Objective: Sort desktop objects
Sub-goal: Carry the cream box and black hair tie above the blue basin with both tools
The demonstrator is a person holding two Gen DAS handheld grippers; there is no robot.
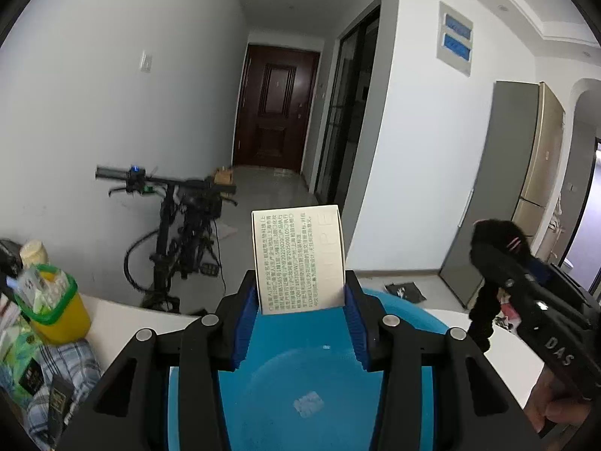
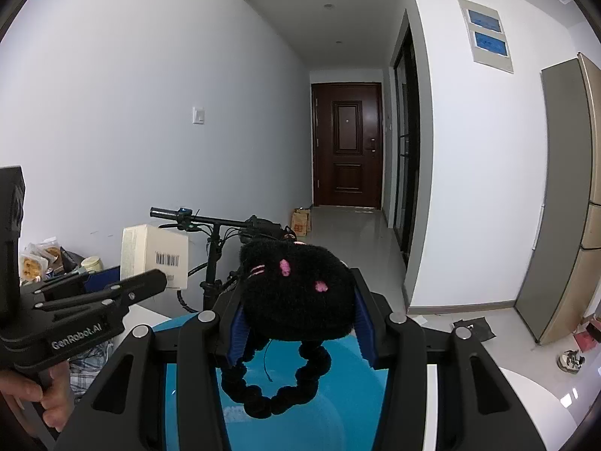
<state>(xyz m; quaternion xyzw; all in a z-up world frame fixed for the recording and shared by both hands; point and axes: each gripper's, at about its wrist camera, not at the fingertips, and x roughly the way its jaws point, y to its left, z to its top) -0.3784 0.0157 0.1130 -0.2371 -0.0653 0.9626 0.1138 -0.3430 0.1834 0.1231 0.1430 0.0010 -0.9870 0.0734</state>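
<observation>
Left gripper (image 1: 302, 306) clamps a white box (image 1: 298, 259) and right gripper (image 2: 298, 323) a black plush hairband (image 2: 296, 289), both poised over the blue basin (image 1: 308, 394), seemingly for dropping in.

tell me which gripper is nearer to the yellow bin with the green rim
Left. The left gripper, holding a white box over the blue basin, has the yellow bin just off to its left side. The right gripper, holding a black plush toy, is farther right.

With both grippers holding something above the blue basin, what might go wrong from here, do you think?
1. The left gripper pinches only the bottom edge of the white box; it might tip or slip.
2. The fluffy black hair tie dangles its loop below the right gripper; it might snag on the blue basin.
</observation>
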